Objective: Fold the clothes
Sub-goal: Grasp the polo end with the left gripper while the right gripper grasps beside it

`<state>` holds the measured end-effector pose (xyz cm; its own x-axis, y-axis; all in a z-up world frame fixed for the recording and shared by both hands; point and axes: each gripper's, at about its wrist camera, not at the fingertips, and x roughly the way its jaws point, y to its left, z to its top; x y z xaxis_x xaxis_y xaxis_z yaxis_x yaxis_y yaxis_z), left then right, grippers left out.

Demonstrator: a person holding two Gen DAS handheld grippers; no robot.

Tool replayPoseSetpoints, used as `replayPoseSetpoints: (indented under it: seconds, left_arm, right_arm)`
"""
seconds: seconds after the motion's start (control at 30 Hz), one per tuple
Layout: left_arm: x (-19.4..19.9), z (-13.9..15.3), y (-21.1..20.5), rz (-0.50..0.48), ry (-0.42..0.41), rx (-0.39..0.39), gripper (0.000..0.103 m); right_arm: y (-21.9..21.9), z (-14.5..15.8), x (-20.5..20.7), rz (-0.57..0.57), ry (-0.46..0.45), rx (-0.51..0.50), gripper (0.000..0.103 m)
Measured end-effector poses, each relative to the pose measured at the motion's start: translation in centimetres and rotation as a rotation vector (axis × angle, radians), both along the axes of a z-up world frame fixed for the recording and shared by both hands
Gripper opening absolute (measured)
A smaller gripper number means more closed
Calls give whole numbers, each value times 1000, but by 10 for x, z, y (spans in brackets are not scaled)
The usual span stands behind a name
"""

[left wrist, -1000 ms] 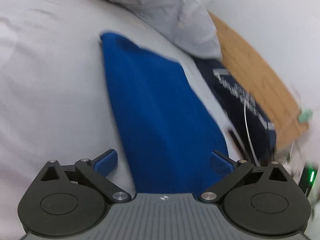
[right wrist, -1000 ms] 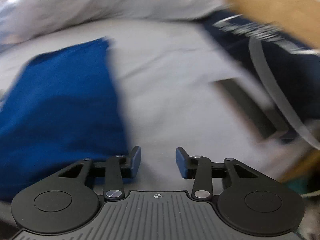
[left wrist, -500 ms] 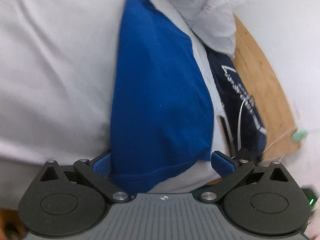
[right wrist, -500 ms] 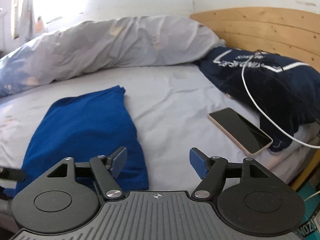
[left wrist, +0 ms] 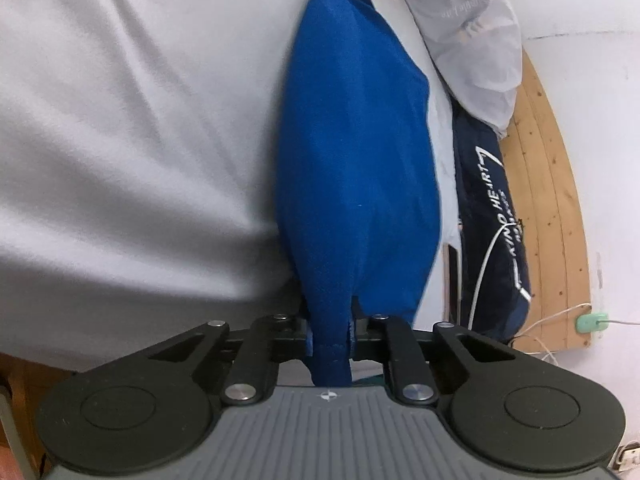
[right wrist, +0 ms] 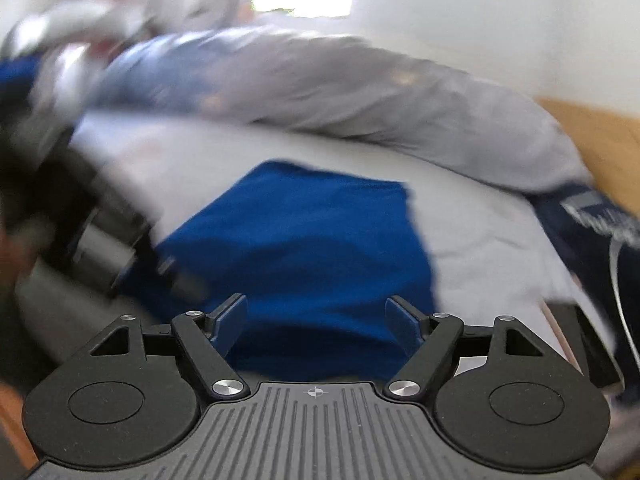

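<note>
Clamping on the near hem of the blue garment (left wrist: 352, 168), the left gripper (left wrist: 330, 334) has its jaws closing, with a bunched fold of the cloth pressed between the blue pads and a short tail of fabric hanging out behind them toward the camera. From that pinch the garment runs away across the pale grey bed sheet (left wrist: 140, 120), lying flat and narrowing toward its far end. A grey duvet (left wrist: 468, 36) is heaped along the far side of the bed, and a dark navy garment with white lettering (left wrist: 486, 208) lies to the right of the blue one, against the wooden headboard (left wrist: 552, 200). A white cable (left wrist: 486, 260) crosses the navy garment. In the right wrist view, which is blurred, the right gripper (right wrist: 316, 322) has its jaws opening and standing well apart; the near edge of the blue garment (right wrist: 304, 240) lies between and beyond the pads, and whether the pads touch the cloth cannot be told. The left gripper appears there as a dark smeared shape at the garment's left edge (right wrist: 120, 232). The duvet (right wrist: 340, 84) fills the background.
</note>
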<state>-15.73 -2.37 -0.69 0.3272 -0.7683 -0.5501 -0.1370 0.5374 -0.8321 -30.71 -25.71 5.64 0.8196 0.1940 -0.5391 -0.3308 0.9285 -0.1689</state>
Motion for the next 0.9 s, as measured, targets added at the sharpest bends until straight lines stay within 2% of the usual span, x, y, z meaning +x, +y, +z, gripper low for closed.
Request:
replayPoseSetpoints:
  seconds: [0.2, 0.3, 0.43, 0.67, 0.9]
  left_arm:
    - [0, 16, -5, 1, 1, -61, 15]
    - [4, 23, -7, 10, -4, -81, 15]
    - [5, 24, -5, 31, 6, -109, 15]
    - [3, 26, 2, 64, 25, -155, 14]
    - [5, 33, 13, 94, 32, -181, 14]
  right_arm:
    - [47, -16, -7, 107, -70, -172, 79]
    - [59, -29, 3, 109, -125, -278, 79]
    - [58, -41, 19, 48, -192, -399, 79]
    - [39, -65, 32, -50, -180, -499, 80]
    - [23, -74, 38, -135, -229, -533, 79]
